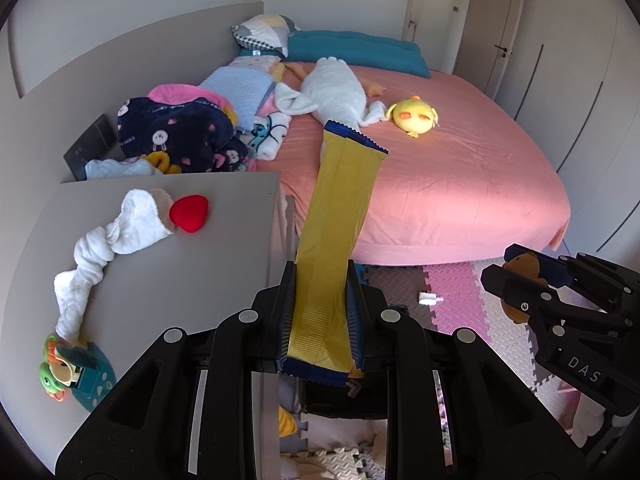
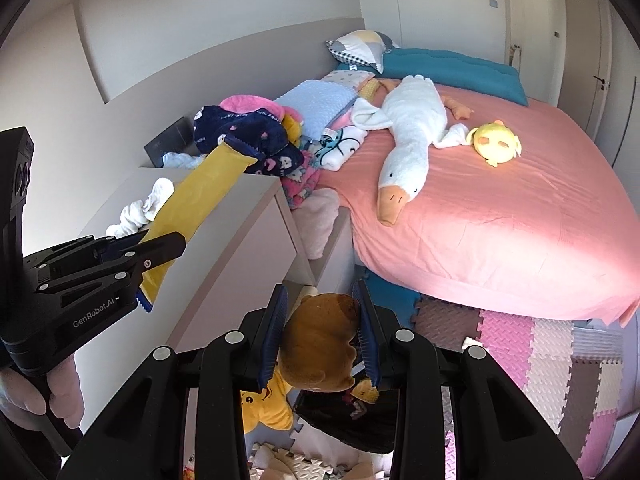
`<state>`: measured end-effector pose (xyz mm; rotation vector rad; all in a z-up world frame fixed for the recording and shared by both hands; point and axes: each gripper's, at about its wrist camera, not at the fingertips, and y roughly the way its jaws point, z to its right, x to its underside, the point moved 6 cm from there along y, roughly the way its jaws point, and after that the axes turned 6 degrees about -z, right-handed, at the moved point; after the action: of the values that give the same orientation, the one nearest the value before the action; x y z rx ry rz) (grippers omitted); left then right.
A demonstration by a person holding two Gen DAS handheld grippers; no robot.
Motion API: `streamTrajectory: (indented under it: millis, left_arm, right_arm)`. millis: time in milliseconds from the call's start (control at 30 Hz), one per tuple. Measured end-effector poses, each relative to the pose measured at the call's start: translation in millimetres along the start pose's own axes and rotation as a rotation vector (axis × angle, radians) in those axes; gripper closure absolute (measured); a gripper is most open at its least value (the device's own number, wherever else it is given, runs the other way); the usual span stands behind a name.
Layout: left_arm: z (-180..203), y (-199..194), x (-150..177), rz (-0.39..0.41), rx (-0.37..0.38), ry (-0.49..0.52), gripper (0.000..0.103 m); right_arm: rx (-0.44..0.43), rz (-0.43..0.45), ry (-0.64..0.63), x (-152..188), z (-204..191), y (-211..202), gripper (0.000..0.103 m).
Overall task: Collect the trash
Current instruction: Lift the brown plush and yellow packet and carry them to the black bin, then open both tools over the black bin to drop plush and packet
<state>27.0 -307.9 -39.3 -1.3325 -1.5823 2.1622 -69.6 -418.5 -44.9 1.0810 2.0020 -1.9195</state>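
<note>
Two grippers are each clamped on something. The left gripper point(image 1: 320, 312) has its jaws pressed tight against a long yellow wrapper point(image 1: 340, 216) with dark blue serrated ends, which sticks out forward past the fingertips over the edge of the beige dresser point(image 1: 168, 280). The right gripper point(image 2: 322, 336) has its blue pads squeezing a brown plush toy point(image 2: 320, 344), held above the floor; in the left wrist view the same toy shows at the far right between those fingers. On the dresser top lie a twisted white cloth point(image 1: 104, 240), a red heart cushion point(image 1: 189, 213) just beside it, and a green toy point(image 1: 64, 372) near the front corner. Beyond is the bed with a pink sheet point(image 2: 500, 232), bearing a white goose plush point(image 2: 412, 128), a yellow chick plush point(image 2: 496, 144) and a heap of clothes point(image 2: 256, 136). Foam mats point(image 2: 532, 344) cover the floor.
</note>
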Motion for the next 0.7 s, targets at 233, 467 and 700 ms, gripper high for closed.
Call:
streamTrajectory:
  millis: [233, 467, 700]
  left_arm:
    - [27.0, 9.6, 1.2, -0.031, 0.046, 0.062, 0.08]
    - [46.4, 14.3, 15.4, -0.066, 0.024, 0.137, 0.008]
    - [42.9, 16.3, 18.0, -0.066, -0.006, 0.143, 0.008]
  right_arm:
    - [0.033, 0.01, 0.037, 0.0, 21.7, -6.2, 0.067]
    - [0.06, 0.03, 0.1, -0.9, 43.8, -17.0, 0.045]
    - [0.092, 0.066, 0.129, -2.4, 56.2, -24.5, 0.043]
